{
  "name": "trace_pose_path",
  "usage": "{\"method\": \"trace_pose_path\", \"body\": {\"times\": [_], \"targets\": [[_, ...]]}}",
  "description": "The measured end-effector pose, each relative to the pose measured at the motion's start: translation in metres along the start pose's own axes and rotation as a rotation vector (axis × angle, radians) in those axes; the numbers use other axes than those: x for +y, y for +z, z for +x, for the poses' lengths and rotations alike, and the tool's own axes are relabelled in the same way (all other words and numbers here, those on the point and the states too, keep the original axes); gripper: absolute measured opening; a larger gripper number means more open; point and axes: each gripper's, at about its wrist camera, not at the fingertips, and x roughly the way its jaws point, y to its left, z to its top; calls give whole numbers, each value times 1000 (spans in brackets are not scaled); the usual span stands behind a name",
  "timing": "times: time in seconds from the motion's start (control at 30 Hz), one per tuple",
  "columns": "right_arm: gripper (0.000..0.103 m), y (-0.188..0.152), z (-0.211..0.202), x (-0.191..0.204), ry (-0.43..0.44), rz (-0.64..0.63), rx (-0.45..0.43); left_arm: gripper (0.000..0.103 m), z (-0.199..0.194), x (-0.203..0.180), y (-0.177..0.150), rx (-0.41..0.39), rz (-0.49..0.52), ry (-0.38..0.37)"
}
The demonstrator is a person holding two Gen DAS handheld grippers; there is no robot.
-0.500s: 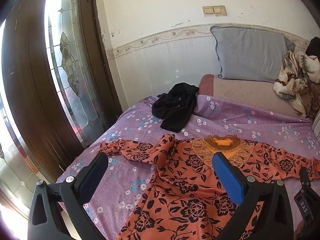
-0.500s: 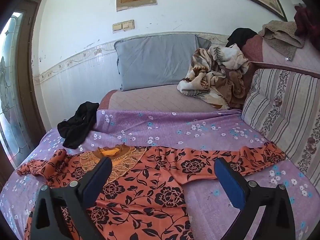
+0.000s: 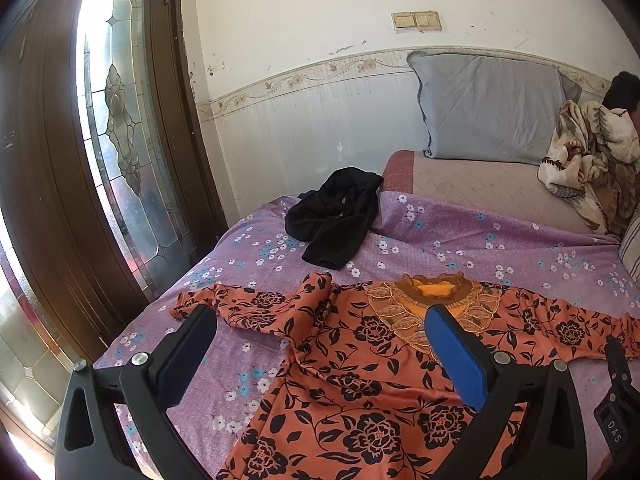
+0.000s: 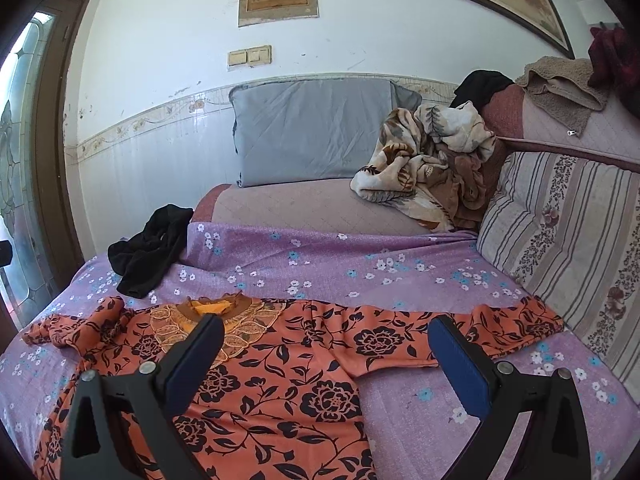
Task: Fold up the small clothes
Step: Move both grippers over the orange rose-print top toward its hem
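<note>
Spread the orange floral dress (image 3: pixel 340 380) face up across the lower part of both frames on the purple flowered sheet (image 3: pixel 480 248), collar (image 3: pixel 436 290) toward the top, presumably so the sleeves could be folded in first. Held the left gripper (image 3: pixel 320 320) low at the bottom of its frame, fingers wide apart and empty, bracketing the rumpled sleeve (image 3: pixel 240 304) at centre left; judged this as lining up for a pinch. Held the right gripper (image 4: pixel 326 326) likewise parted, gripping nothing, before the straighter sleeve (image 4: pixel 480 328) stretching toward the right edge. Left the black garment (image 3: pixel 340 216) bunched at upper centre, well apart from the dress, probably awaiting its turn. Found almost nothing changed from half a second before: same gape in both grippers, dress unmoved, only a slight drift in the left view.
</note>
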Motion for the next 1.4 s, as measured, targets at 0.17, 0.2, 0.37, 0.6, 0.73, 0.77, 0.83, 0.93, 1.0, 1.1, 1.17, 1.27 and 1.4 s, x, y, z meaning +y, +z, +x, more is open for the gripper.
{"method": "trace_pose_path", "body": {"times": [0.17,0.2,0.37,0.6,0.73,0.77,0.83,0.93,1.0,1.1,1.17,1.27,1.4], "targets": [[103,-6,8,0,0,31,57,103,25,-11,-14,10,-31,-52],[103,-8,10,0,-2,34,63,103,31,-13,-17,20,-43,-63],[103,-16,25,6,-14,28,51,103,61,-23,-33,99,-39,-93],[103,-26,47,24,-7,-3,137,103,91,-20,-54,168,-5,-76],[103,-32,52,34,-2,-40,158,103,103,-22,-60,182,26,-67],[103,-33,52,35,-3,-50,160,103,104,-23,-61,185,31,-66],[103,-34,53,36,-10,-70,160,103,108,-26,-63,187,46,-66],[103,-35,54,36,-13,-76,161,103,111,-28,-64,188,57,-69],[103,-34,57,34,-20,-86,164,103,113,-30,-64,187,61,-69],[103,-34,59,30,-19,-83,180,103,115,-33,-64,191,66,-69],[103,-33,60,27,-15,-73,188,103,118,-35,-63,193,68,-76],[103,-31,65,19,-10,-46,208,103,121,-40,-66,208,82,-94],[103,-26,82,-12,-9,72,265,103,143,-47,-80,328,77,-184]]}}
